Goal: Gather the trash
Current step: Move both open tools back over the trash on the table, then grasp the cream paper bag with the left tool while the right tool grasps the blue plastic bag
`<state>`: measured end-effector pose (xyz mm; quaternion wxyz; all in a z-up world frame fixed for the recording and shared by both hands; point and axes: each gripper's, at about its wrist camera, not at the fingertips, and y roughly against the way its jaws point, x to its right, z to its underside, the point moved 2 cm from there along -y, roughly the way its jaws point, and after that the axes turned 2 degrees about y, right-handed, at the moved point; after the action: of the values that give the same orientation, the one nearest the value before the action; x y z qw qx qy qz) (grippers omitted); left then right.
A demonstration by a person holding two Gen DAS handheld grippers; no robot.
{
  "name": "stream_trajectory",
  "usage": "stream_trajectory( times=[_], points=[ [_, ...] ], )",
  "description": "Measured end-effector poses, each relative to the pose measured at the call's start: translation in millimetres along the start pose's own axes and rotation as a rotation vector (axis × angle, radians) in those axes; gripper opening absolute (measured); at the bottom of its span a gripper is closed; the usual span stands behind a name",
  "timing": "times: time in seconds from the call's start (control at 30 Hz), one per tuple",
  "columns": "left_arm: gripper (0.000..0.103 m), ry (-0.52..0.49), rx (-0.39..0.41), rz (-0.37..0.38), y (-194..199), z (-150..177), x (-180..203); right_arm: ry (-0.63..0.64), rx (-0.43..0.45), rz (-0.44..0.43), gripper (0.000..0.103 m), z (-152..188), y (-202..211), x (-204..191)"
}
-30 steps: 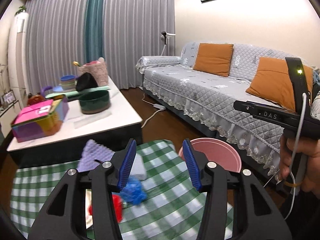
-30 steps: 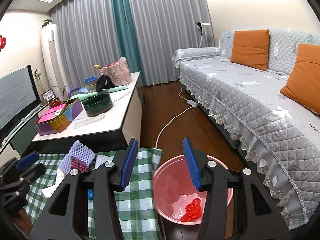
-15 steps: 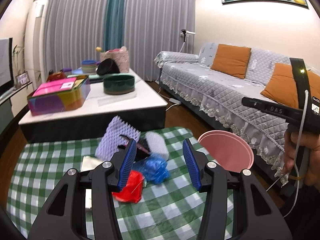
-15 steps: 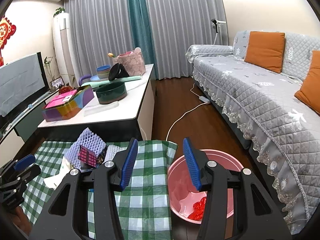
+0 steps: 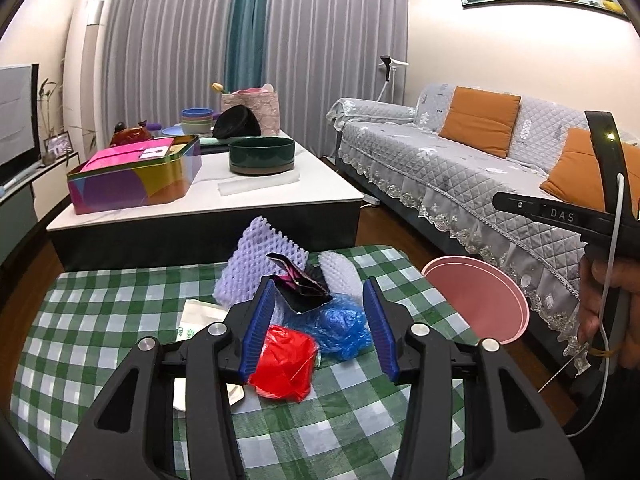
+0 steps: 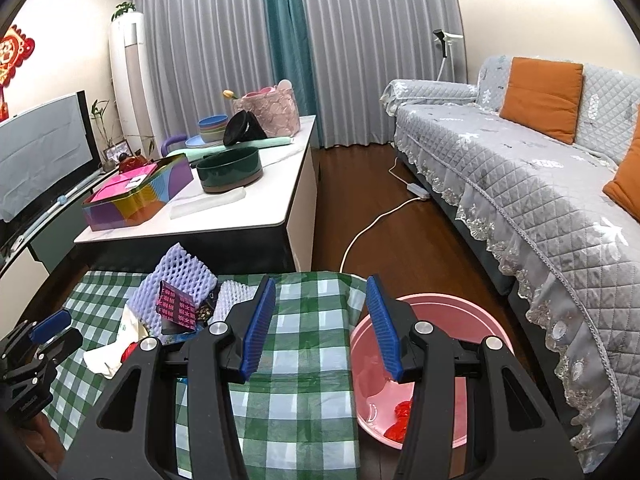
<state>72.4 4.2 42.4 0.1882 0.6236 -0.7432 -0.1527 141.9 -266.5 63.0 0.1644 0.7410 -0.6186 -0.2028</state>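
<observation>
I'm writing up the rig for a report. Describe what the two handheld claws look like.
Both match: the left claw and right claw have glossy black plastic linkage arms with silver rivets, ending in ribbed blue pads. In the left wrist view, the right claw's black body reads "DAS", carries a small lit indicator, and trails a white cable.

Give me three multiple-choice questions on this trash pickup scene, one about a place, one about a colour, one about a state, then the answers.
1. Where is the round pink plastic basin?
A. on the white table
B. on the floor beside the green checked cloth
C. on the sofa

2. What colour is the crumpled plastic bag nearest the left gripper?
A. red
B. yellow
C. black

3. How is the right gripper?
A. shut on a wrapper
B. shut, empty
C. open, empty

Answers: B, the basin stands on dark floor at the cloth's edge; A, red plastic lies by the left finger; C, nothing sits between its spread fingers.
</observation>
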Motion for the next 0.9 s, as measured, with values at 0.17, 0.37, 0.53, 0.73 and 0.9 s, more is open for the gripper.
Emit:
stream_trajectory(
  times=[0.17,0.37,0.53,0.73,0.9],
  points=[
    [0.045,0.024,-0.01,-0.017,-2,5,-12,-0.001,-0.019,-0.018,0.048,1,-12,-9],
    [0.045,0.064,-0.013,-0.053,-4,6,-33,0.002,-0.04,-0.058,0.045,3,-25,-23],
    [0.045,0.087,-0.024,-0.084,-7,13,-49,0.022,-0.067,-0.089,0.044,8,-40,-38],
    [0.045,0.148,-0.05,-0.14,-14,20,-76,0.032,-0.114,-0.143,0.044,15,-61,-58],
    [0.045,0.188,-0.083,-0.195,-22,30,-98,0.056,-0.152,-0.2,0.044,23,-74,-77]
  ],
)
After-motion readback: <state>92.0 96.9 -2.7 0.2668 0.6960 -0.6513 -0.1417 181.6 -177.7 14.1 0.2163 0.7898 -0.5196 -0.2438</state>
